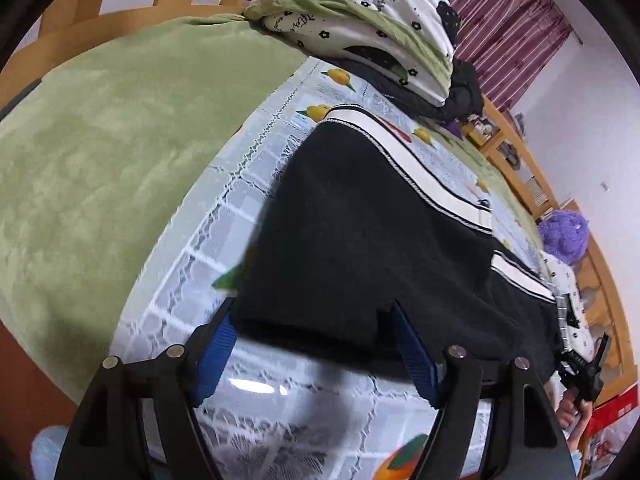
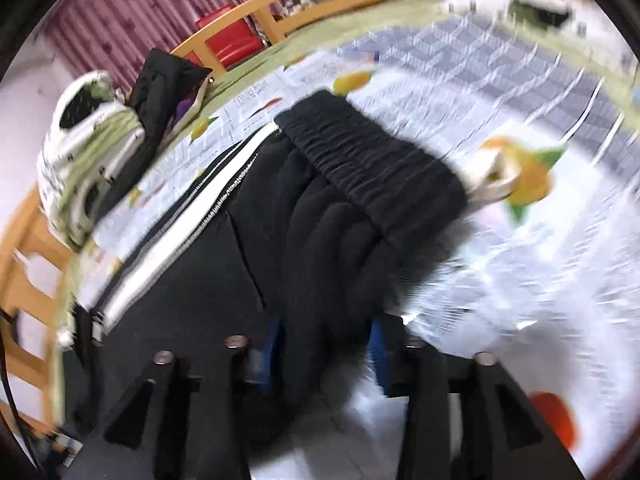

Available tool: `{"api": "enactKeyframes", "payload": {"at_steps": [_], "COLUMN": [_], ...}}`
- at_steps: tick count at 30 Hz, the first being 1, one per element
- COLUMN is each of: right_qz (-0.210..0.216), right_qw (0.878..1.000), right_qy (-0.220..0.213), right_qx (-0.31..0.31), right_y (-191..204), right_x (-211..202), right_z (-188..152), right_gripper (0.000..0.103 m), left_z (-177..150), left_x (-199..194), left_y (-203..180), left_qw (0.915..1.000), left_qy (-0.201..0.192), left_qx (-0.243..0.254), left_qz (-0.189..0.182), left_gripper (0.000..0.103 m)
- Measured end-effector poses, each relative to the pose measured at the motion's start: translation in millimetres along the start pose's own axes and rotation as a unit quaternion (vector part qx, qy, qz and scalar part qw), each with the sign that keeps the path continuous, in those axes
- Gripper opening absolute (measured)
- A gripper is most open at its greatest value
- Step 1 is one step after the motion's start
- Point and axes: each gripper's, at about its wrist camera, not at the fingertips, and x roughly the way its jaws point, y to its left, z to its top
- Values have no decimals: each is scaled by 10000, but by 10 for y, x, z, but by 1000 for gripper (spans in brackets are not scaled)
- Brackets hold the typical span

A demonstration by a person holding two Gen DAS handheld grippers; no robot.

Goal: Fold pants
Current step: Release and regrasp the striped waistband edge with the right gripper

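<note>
Left wrist view: fruit-print bed sheet (image 1: 256,208) under black pants (image 1: 360,240); left hand-held gripper (image 1: 316,316) released, right hand-held gripper (image 2: 324,328) grasping pants.

The pants (image 1: 360,240) were seen as matt black knitted cloth, with a ribbed waistband (image 2: 372,168). The blanket (image 1: 100,140) looked soft and plush. The bed frame (image 2: 24,248) was made of smooth light wood.

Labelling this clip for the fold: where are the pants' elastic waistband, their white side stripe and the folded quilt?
elastic waistband (image 2: 372,160), right wrist view, middle of the ribbed band.
white side stripe (image 1: 432,176), left wrist view, midway along the stripe.
folded quilt (image 1: 360,12), left wrist view, its white flowered top.
</note>
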Motion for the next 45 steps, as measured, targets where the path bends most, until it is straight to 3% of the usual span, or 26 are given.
{"api": "enactKeyframes", "payload": {"at_steps": [4, 9, 11, 14, 18, 23, 25, 30, 31, 33, 35, 37, 40, 43, 45], "right_qz": [-183, -493, -175, 612, 1622, 2269, 2411, 1943, 1785, 1661, 1626, 1856, 2397, 2080, 1871], "right_qw": [9995, 9949, 9930, 9869, 9687, 9516, 9478, 9559, 9563, 9498, 9472, 9452, 9477, 9592, 9622], "right_qy": [-76, -224, -354, -42, 760, 1362, 1521, 1420, 1405, 1483, 1396, 1327, 1124, 673, 883], "right_qx": [-258, -847, -1112, -1491, -1715, -1565, -1429, -1684, -1840, -2199, -2383, -2333, -1780, -1792, -1770], "right_y": [38, 373, 637, 1140, 1855, 2474, 2649, 2952, 3033, 3159, 3184, 3122, 2870, 2659, 2558], "right_x": [-201, -357, -448, -433, -130, 340, 472, 618, 624, 638, 596, 509, 289, 121, 256], "right_z": [-178, -305, -346, -462, -726, -926, -980, -1015, -1020, -1071, -1103, -1029, -744, -575, -549], "right_gripper": [45, 45, 45, 52, 56, 56, 56, 57, 56, 28, 19, 14, 13, 13, 13], "left_z": [-14, 17, 5, -7, -3, 13, 14, -10, -13, -22, -23, -29, -25, -10, 10], "left_x": [29, 80, 92, 80, 27, -48, -68, -91, -86, -84, -73, -83, -136, -238, -233], "left_y": [68, -36, -74, -116, -83, 12, 35, 39, 34, 34, 32, 24, 9, 17, 26], "left_qw": [9995, 9999, 9998, 9994, 9997, 9999, 9999, 9999, 9999, 10000, 9999, 9998, 9997, 9995, 9995], "left_qy": [-100, -77, -69, -57, -13, 33, 76, 98, 88, 64, 54, 68, 84, -36, -34], "left_qx": [-206, -134, -20, 97, -19, -121, -116, 30, 58, 51, -10, -18, 85, 242, 195], "left_qz": [-212, 43, 160, 314, 239, 110, 39, 9, 4, -30, -112, -178, -198, -205, -242], "left_gripper": [80, 80, 80, 80, 81, 81, 81, 81, 81, 81, 80, 81, 81, 81, 81]}}
